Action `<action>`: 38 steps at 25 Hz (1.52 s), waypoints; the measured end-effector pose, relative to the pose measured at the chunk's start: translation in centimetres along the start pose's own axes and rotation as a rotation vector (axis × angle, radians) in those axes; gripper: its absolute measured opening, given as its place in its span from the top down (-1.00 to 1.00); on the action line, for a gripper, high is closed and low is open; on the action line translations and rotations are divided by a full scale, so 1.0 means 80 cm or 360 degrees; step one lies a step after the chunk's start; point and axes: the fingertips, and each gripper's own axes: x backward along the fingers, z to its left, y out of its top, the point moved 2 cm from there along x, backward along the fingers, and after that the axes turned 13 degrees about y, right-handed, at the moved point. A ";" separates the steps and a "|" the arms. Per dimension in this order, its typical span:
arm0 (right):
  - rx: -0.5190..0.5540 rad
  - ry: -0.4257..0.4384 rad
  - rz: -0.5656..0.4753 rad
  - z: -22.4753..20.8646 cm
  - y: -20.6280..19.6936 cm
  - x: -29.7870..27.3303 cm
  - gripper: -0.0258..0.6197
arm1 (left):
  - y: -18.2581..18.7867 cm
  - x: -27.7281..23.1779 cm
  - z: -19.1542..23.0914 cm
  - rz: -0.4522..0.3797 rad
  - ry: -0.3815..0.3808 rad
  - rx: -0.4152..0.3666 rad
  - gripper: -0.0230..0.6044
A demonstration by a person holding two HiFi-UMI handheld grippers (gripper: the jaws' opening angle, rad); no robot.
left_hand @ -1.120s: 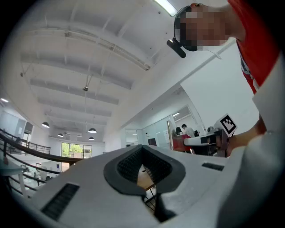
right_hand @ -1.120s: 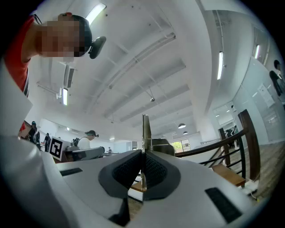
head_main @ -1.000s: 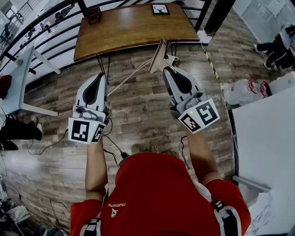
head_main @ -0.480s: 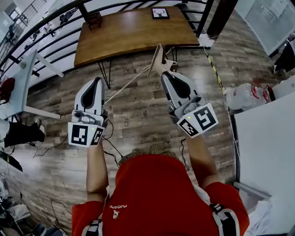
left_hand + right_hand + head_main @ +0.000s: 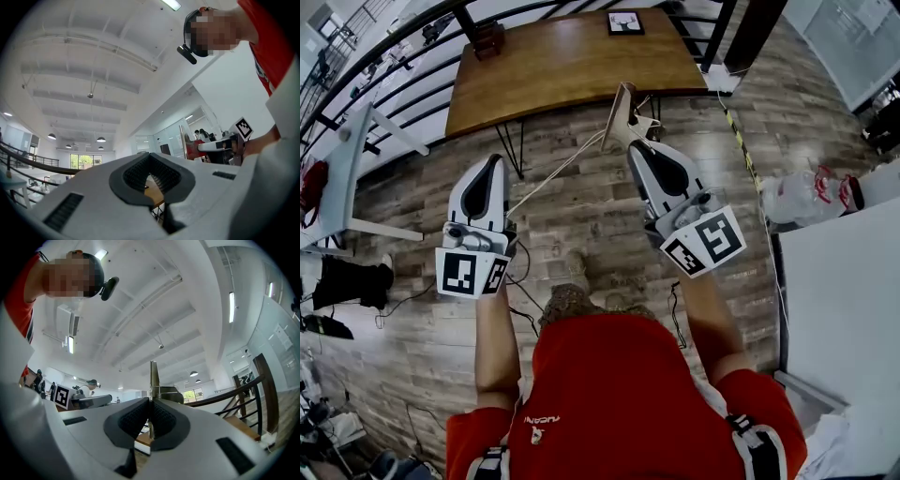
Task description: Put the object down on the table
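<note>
My right gripper (image 5: 635, 142) is shut on a thin, flat tan board (image 5: 623, 111) that sticks up past its tips, over the floor just short of the brown wooden table (image 5: 572, 61). In the right gripper view the board (image 5: 153, 376) shows edge-on, pinched between the dark pads (image 5: 161, 420) of the right gripper (image 5: 150, 401). My left gripper (image 5: 497, 159) hangs level with it to the left, tips together and empty. The left gripper view shows the left gripper (image 5: 150, 157) with only the table top through the hollow between its pads. A pale cord (image 5: 558, 169) runs from the board down to the left.
On the table stand a framed deer picture (image 5: 625, 21) at the far edge and a dark wooden piece (image 5: 487, 36) at the far left corner. A black railing (image 5: 394, 42) runs behind. A white desk (image 5: 337, 155) stands left, a white counter (image 5: 844, 309) right, cables (image 5: 525, 309) on the floor.
The table has drawn a little nearer in the head view. Both grippers keep their hold and spacing. The person at the right edge has gone out of sight.
</note>
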 end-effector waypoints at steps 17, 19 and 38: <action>0.0024 -0.0105 0.0125 -0.141 -0.064 -0.205 0.84 | -0.082 -0.205 0.165 -0.0055 -0.0084 0.0019 0.90; 0.0026 -0.0121 0.0139 -0.155 -0.071 -0.230 0.84 | -0.090 -0.228 0.187 -0.0064 -0.0101 0.0027 0.90; -0.0079 -0.0151 0.0263 -0.272 -0.145 -0.352 0.84 | -0.171 -0.355 0.271 -0.0024 -0.0134 0.0056 0.90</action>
